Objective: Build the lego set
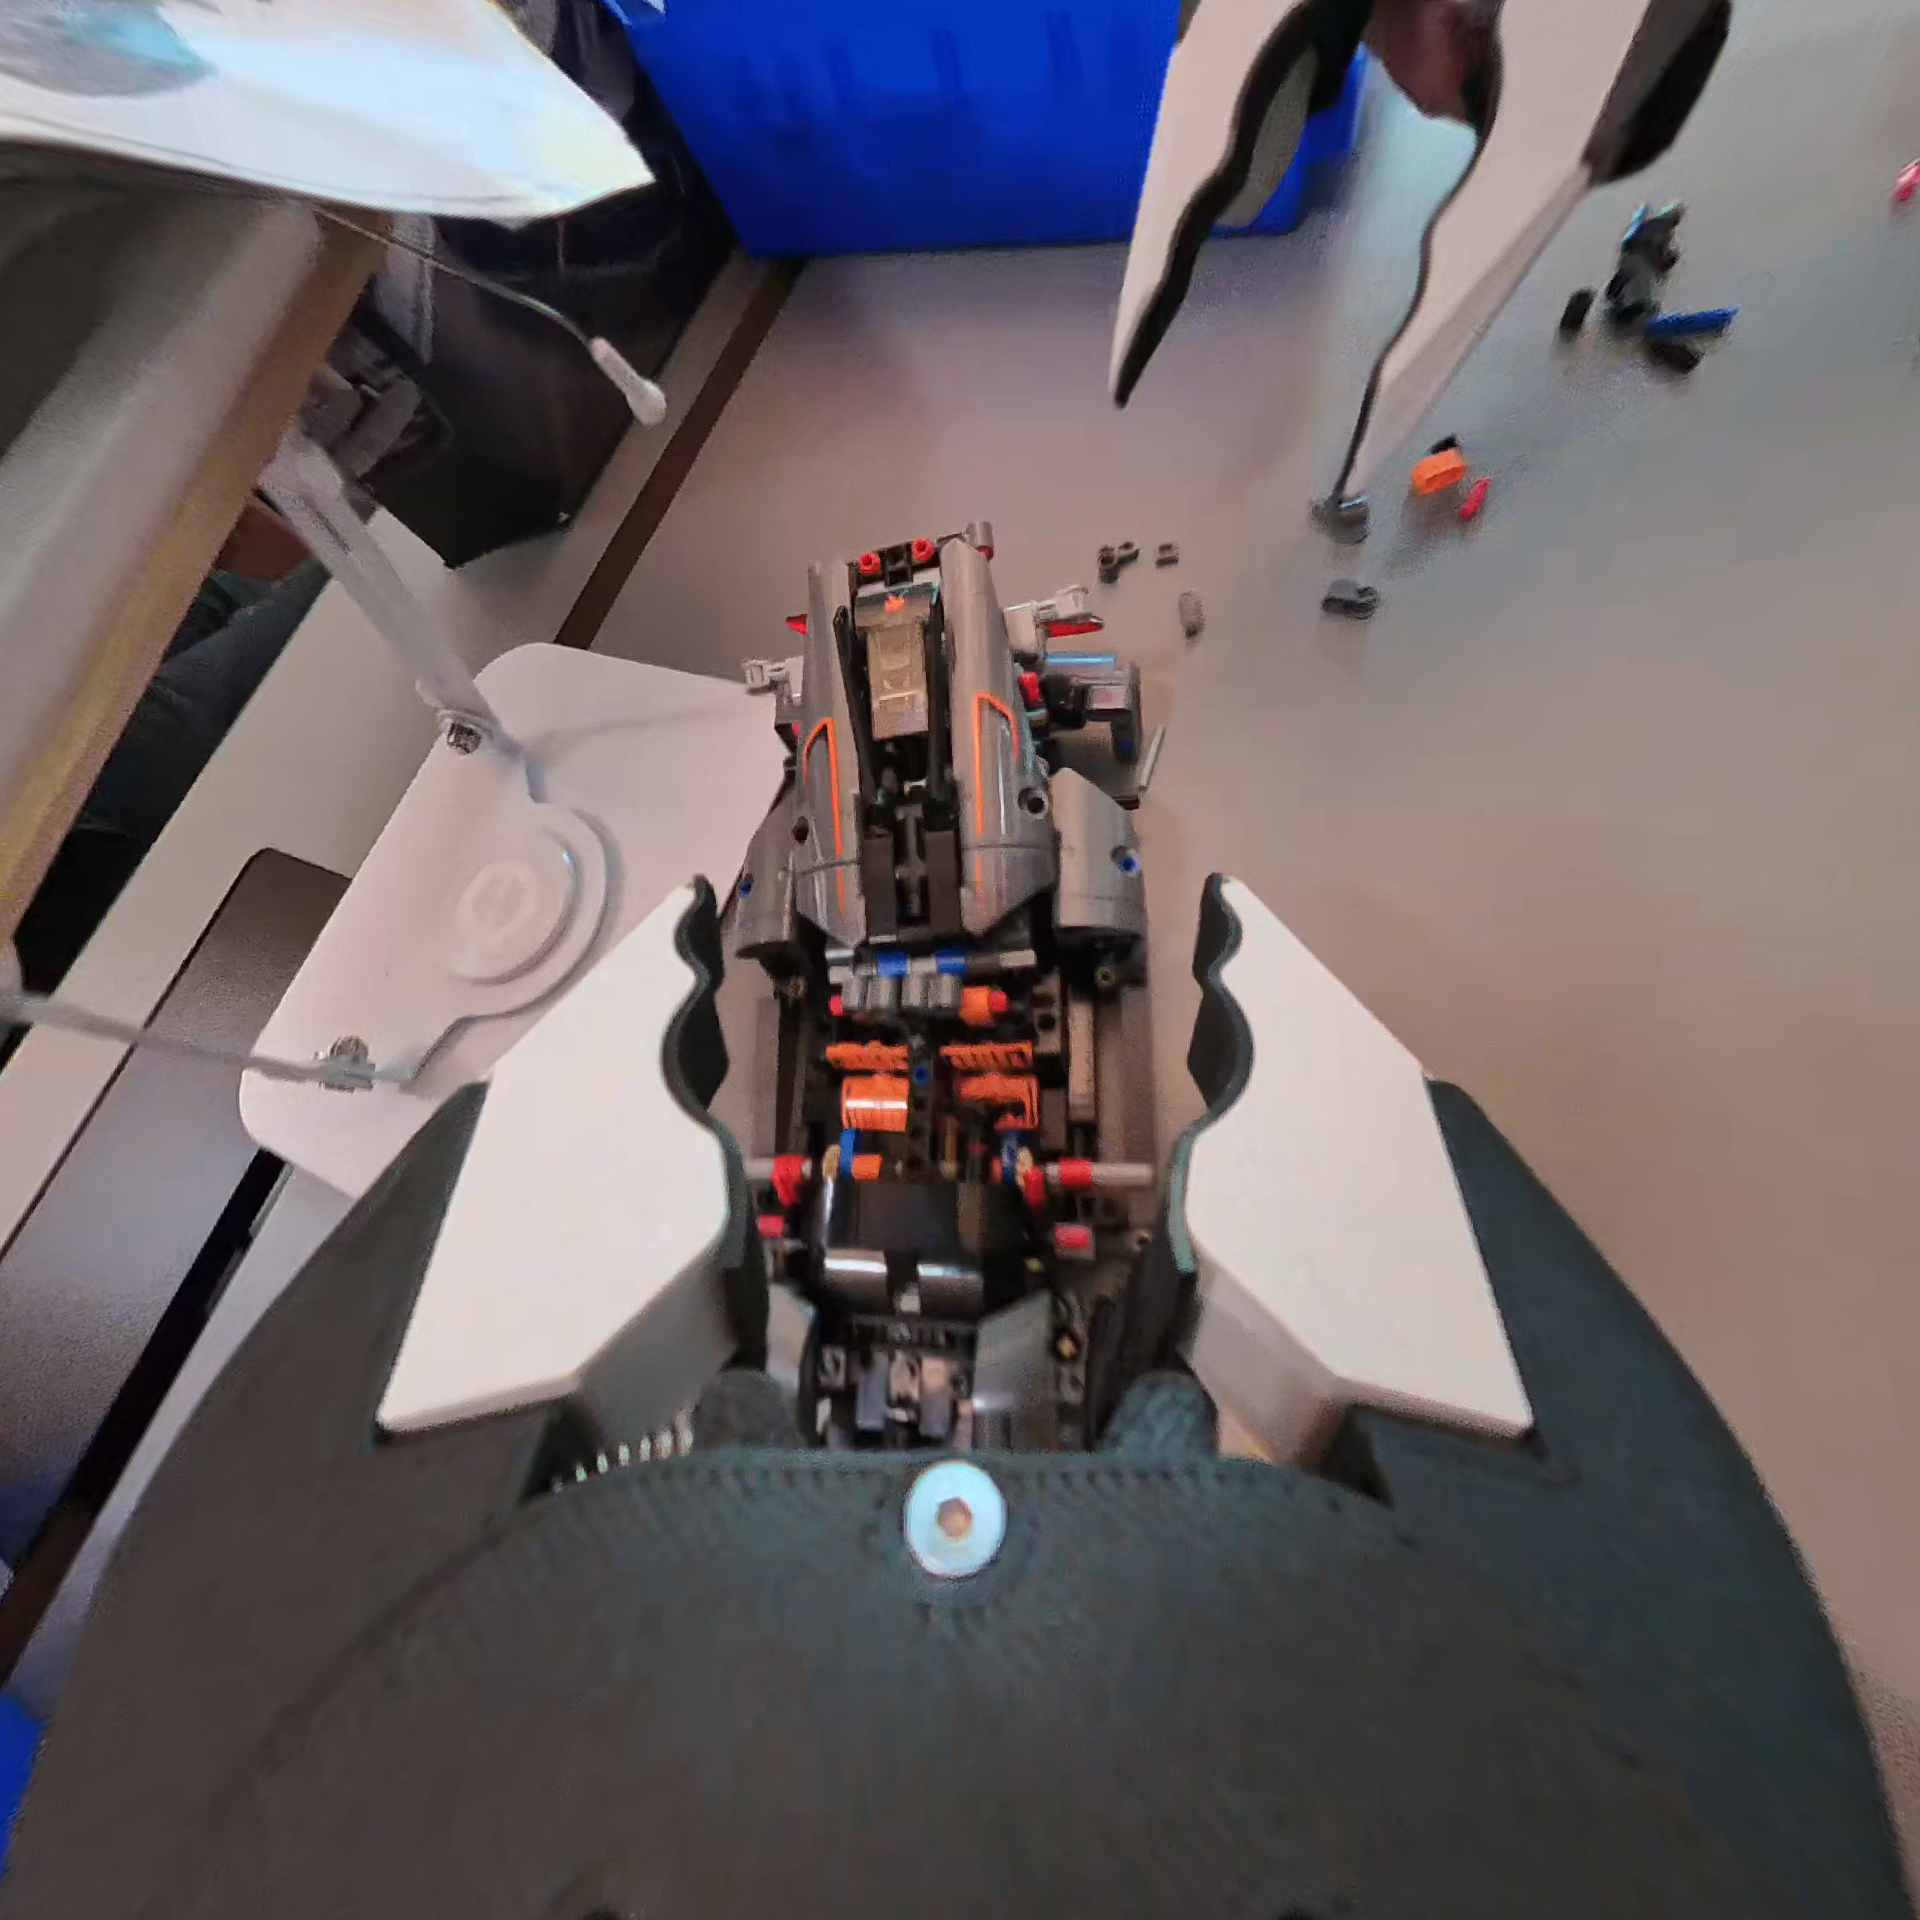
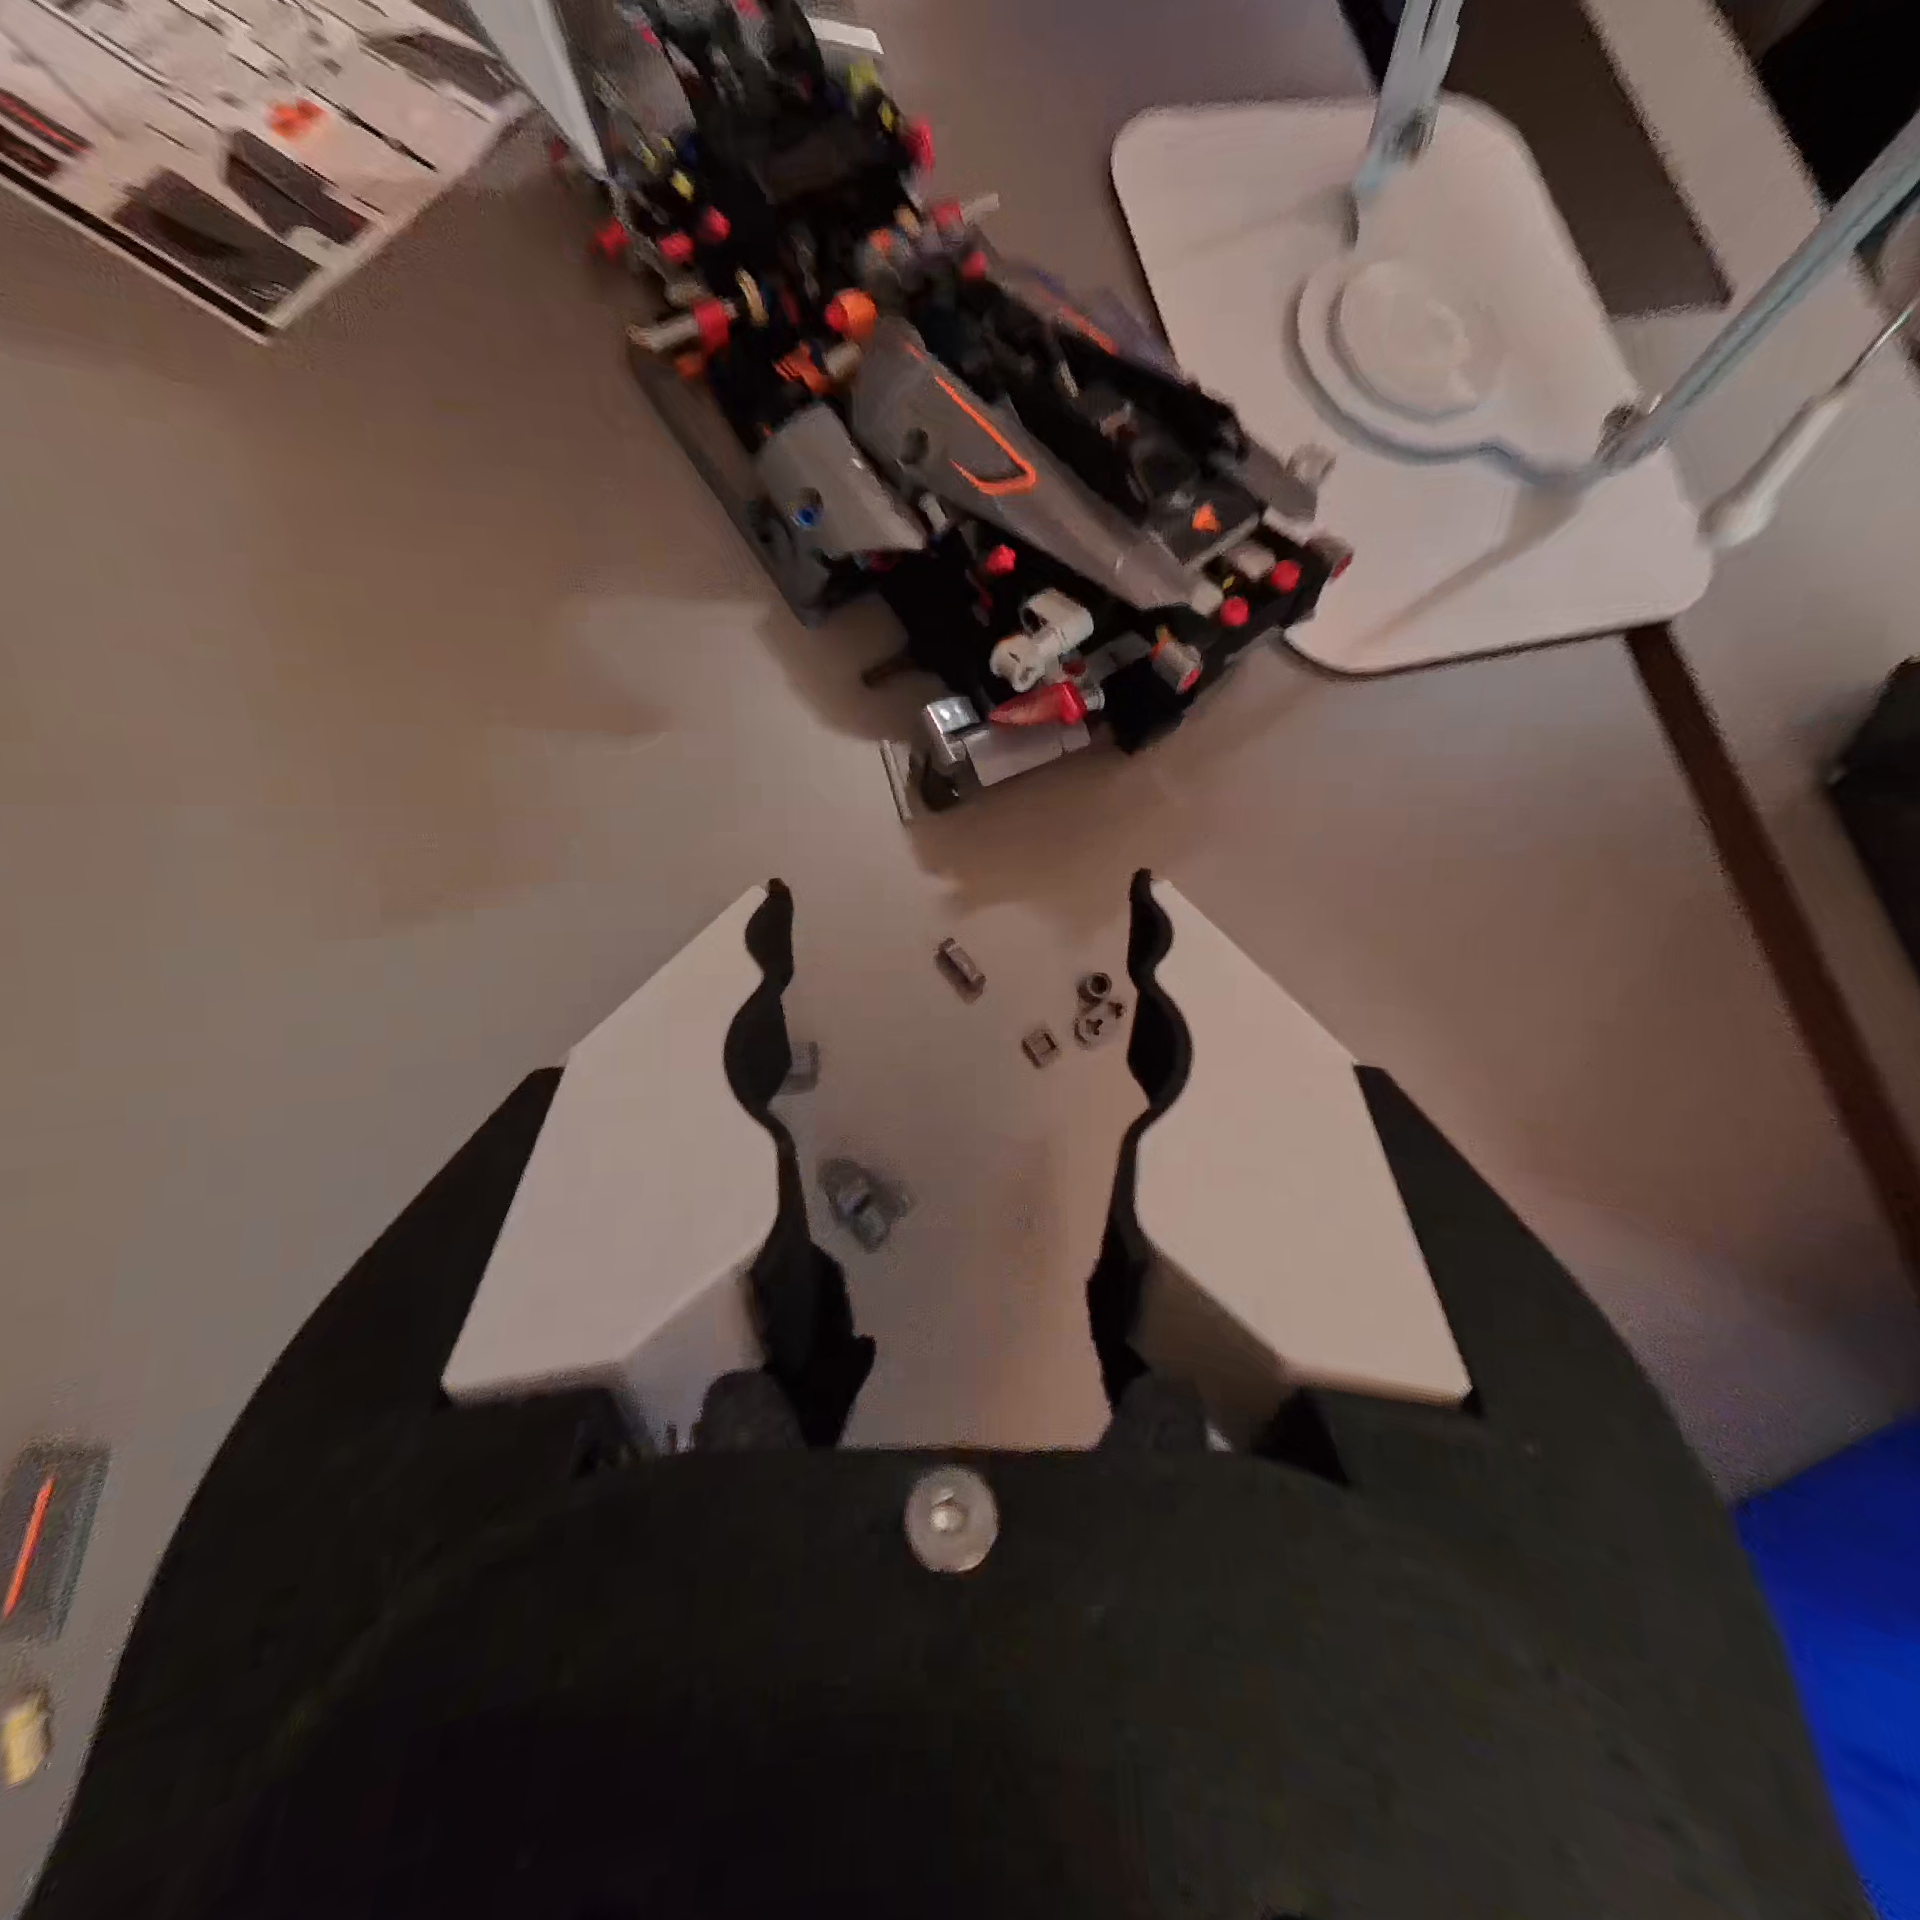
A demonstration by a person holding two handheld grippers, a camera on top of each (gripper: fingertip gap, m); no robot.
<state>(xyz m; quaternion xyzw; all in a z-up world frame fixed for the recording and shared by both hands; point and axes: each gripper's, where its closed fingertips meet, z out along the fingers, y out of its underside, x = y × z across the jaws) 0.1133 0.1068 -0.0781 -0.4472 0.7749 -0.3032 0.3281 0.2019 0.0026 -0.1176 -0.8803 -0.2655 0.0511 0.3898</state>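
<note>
A grey, black and orange lego car (image 1: 925, 790) stands on the table. My left gripper (image 1: 956, 883) straddles its near end, with the inner pads against both sides of the chassis. The car also shows in the right wrist view (image 2: 935, 447), with a white finger of the left gripper (image 2: 540, 83) beside its far end. My right gripper (image 2: 956, 883) is open and empty, hovering over several small grey pieces (image 2: 1096, 1008) just short of the car. It shows in the left wrist view (image 1: 1236, 436) beyond the car, to the right.
A white lamp base (image 1: 499, 883) sits against the car's left side. A blue bin (image 1: 914, 125) stands at the back. An open instruction booklet (image 2: 208, 156) lies by the car. Loose orange (image 1: 1439, 473) and black-blue pieces (image 1: 1652, 301) lie far right. A grey striped panel (image 2: 42, 1538) lies nearby.
</note>
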